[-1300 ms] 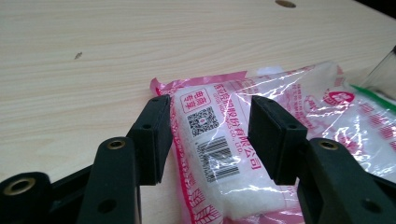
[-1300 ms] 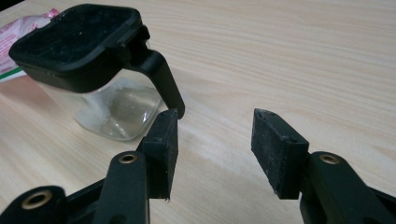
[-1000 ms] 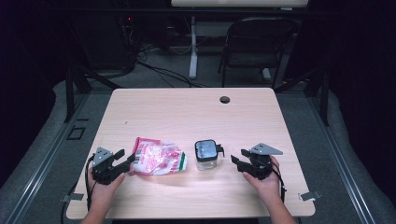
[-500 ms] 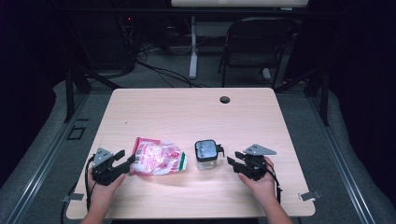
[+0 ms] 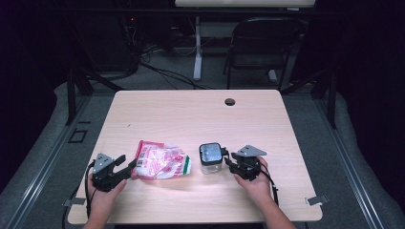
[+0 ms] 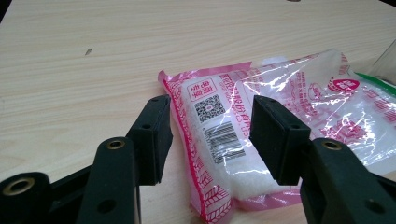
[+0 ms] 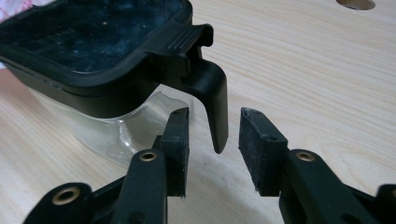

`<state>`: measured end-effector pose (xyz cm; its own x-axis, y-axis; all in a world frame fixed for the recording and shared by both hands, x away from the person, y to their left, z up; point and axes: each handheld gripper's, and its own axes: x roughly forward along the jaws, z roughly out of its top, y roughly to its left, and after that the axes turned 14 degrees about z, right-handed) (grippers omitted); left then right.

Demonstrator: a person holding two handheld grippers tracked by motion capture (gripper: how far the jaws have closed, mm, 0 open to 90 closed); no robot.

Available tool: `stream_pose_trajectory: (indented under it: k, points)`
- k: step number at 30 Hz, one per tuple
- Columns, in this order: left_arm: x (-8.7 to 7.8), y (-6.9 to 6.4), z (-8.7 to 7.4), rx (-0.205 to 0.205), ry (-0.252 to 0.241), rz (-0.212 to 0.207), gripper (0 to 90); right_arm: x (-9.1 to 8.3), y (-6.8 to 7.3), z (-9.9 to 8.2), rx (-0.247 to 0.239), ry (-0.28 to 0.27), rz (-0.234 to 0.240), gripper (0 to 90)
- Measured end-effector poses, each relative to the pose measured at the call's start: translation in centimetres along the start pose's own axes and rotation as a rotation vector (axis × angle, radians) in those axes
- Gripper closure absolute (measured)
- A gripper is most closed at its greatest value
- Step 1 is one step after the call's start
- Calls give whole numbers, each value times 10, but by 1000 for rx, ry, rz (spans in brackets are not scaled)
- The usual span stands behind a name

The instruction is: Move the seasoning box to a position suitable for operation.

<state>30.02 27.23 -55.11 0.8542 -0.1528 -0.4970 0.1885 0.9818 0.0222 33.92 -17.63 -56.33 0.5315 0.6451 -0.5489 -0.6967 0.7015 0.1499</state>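
Note:
A pink-and-clear bag of white grains (image 5: 160,161) lies flat on the wooden table (image 5: 191,114), left of a small glass jar (image 5: 210,158) with a black lid. My left gripper (image 5: 128,167) sits at the bag's left end. In the left gripper view its jaws (image 6: 210,135) stand open astride the barcode end of the bag (image 6: 219,135), which looks unsqueezed. My right gripper (image 5: 227,160) is at the jar's right side. Its jaws (image 7: 215,140) have just been closing, and the lid's black latch tab (image 7: 212,93) hangs between the pads (image 7: 177,144) with gaps on both sides.
A round cable hole (image 5: 230,101) is in the table's far middle. Beyond the table stand a dark chair (image 5: 262,43) and a desk leg with cables on the floor. Bare tabletop spreads behind the bag and jar.
My right gripper has moved left toward the jar, up to its latch side, and its jaws have narrowed. The left gripper, bag and jar have stayed put.

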Motion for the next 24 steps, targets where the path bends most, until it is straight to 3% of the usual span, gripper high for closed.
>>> stream_pose_trajectory:
  k: [2, 8, 17, 24]
  points:
    - [-2, 1, -1, 2, 4, 2, 492, 3, 0, 1, -9, 14, -9, 651]
    - [-6, 3, -4, -4, -5, 8, 499, 8, -3, 4, 27, -16, -14, 684]
    - [-10, 3, -7, 5, -4, 19, 505, 17, 0, 9, -9, 3, -28, 698]
    - [-11, 4, -7, 4, 0, 22, 507, 20, 1, 10, -3, 7, -38, 731]
